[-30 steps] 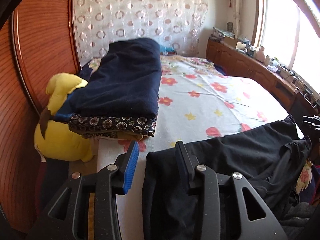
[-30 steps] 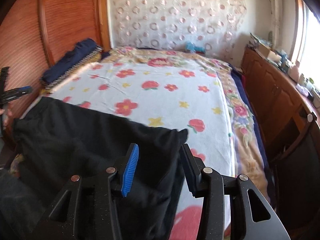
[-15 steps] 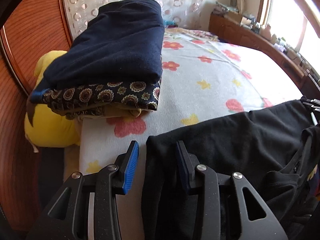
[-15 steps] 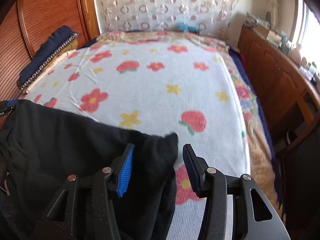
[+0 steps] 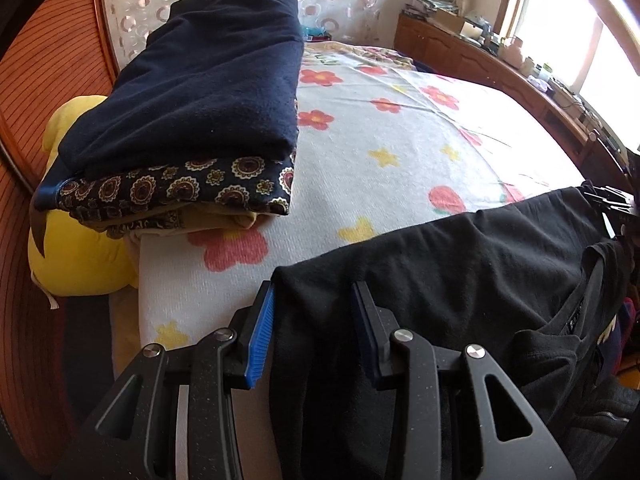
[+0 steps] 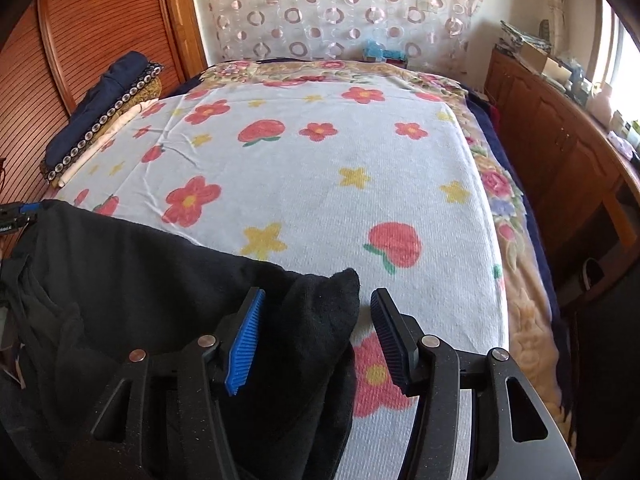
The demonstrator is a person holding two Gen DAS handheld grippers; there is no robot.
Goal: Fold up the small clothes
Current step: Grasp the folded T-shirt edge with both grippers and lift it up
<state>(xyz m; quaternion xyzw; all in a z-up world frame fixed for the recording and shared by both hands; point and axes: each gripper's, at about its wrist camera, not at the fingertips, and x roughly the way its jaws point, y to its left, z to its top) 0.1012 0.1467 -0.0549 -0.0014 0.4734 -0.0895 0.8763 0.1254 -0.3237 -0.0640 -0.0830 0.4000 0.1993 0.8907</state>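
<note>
Garment under inspection: one black garment [image 5: 472, 264], spread along the near edge of the bed [image 5: 400, 132], long axis running left to right between the two tools, lower part hanging off the near side.

Left end. The left gripper [image 5: 314, 312] stands with jaws apart, the garment's left corner lying in the gap between them. Cloth touches or nearly touches the left blue pad; whether the right pad bears on it cannot be settled from this view. No clamp is evident. Further left and far from the tool, a folded stack [image 5: 192, 128] of dark navy and patterned fabric rests on the bed, with a yellow plush toy [image 5: 76, 240] just beside it against the wooden panelling.

Middle. The far hem runs straight from one corner to the other. The neckline or strap section [image 5: 580, 308] lies bunched toward the near right in the left wrist view. Beyond the hem the flowered sheet lies flat.

Right end. The right gripper [image 6: 316, 332] is likewise spread, the garment's right corner [image 6: 332, 292] humped up between its jaws, nearer the left pad, clear of the right one.

Judgement: each tool is matched to its own corner, neither nearer the other's. The garment lies directly ahead of and below both tools; the coming move turns on closing squarely on both corners, so the hem can be carried evenly.
</note>
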